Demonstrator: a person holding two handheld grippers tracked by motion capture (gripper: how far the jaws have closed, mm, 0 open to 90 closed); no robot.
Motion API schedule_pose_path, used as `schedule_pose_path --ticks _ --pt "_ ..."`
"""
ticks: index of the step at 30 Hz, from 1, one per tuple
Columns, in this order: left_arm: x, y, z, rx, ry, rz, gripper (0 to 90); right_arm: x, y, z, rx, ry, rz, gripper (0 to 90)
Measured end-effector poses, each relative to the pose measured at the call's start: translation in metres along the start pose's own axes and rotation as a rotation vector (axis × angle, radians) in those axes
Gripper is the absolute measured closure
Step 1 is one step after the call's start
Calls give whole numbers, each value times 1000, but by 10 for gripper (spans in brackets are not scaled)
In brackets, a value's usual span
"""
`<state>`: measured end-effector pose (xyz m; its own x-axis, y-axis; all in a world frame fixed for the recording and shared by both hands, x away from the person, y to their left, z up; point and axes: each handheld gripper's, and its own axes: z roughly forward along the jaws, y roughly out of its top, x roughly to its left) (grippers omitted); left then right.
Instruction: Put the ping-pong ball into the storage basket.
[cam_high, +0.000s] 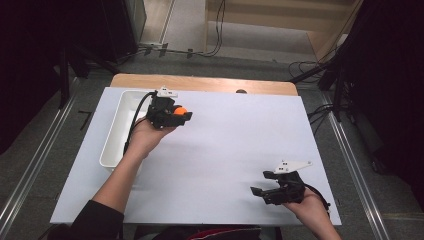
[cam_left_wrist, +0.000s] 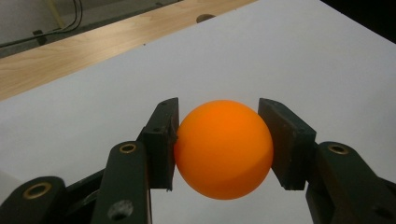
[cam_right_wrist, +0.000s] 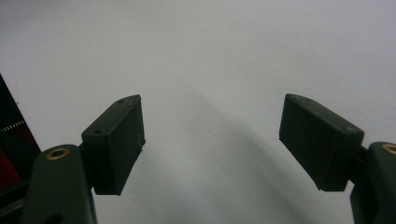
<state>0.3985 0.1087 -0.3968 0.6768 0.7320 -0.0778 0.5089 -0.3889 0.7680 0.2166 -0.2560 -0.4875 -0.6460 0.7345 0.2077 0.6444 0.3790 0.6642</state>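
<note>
From the high view, the left gripper (cam_high: 181, 114) is hovering beside the right rim of a white bin (cam_high: 116, 131) at the far left of the white table (cam_high: 225, 150), gripping a small orange ball (cam_high: 180, 111) that is only partly showing there. The left gripper view is giving the detail: both pads (cam_left_wrist: 164, 135) are pressing the ball's (cam_left_wrist: 223, 148) sides, with a wooden table edge (cam_left_wrist: 84, 51) lying beyond. The right gripper (cam_high: 262, 184) is resting low at the near right, its jaws standing wide apart and empty over bare white surface in the right gripper view.
</note>
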Motion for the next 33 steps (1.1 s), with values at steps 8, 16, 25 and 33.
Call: schedule_pose_path --ticks 8,16,25,33 --pt "10 -1 -11 -12 28 -24 491 0 2 1 2 4 -2 207" --pt "19 -4 -20 -12 55 -40 491 -1 3 2 2 7 -9 207" --pt "29 -7 -26 -5 72 -60 491 -1 4 3 0 8 -13 207" --pt "37 -8 -33 -12 95 -77 491 -1 4 3 1 7 -12 207"
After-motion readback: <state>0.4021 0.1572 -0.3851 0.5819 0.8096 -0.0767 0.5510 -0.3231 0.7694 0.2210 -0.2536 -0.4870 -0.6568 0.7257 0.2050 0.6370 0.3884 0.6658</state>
